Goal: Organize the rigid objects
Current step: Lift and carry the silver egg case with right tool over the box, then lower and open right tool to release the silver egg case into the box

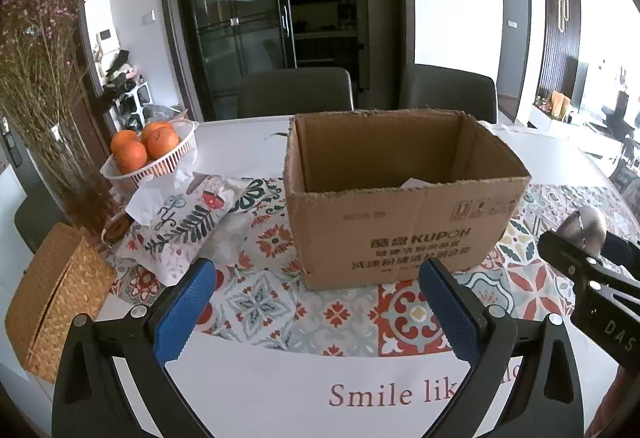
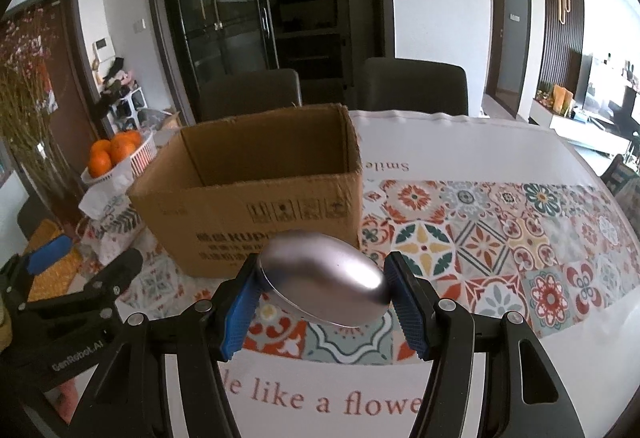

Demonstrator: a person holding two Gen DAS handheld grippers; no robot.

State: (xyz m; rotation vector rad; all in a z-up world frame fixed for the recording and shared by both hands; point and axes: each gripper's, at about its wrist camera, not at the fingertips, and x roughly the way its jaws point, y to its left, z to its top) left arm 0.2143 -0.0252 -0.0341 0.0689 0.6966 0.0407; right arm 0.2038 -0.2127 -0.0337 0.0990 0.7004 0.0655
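An open brown cardboard box [image 1: 404, 198] stands on the patterned tablecloth; it also shows in the right wrist view [image 2: 256, 190]. My right gripper [image 2: 322, 286] is shut on a silver oval metal object [image 2: 324, 282] and holds it above the table, just in front of the box. The object and right gripper show at the right edge of the left wrist view [image 1: 586, 226]. My left gripper [image 1: 318, 302] is open and empty, in front of the box's left front corner. Something white lies inside the box [image 1: 416, 183], mostly hidden.
A white basket of oranges [image 1: 148, 154], a floral-print pouch [image 1: 188, 222], a glass vase of dried flowers [image 1: 60, 158] and a woven box [image 1: 52, 298] crowd the left side. Two grey chairs [image 1: 296, 92] stand behind the table.
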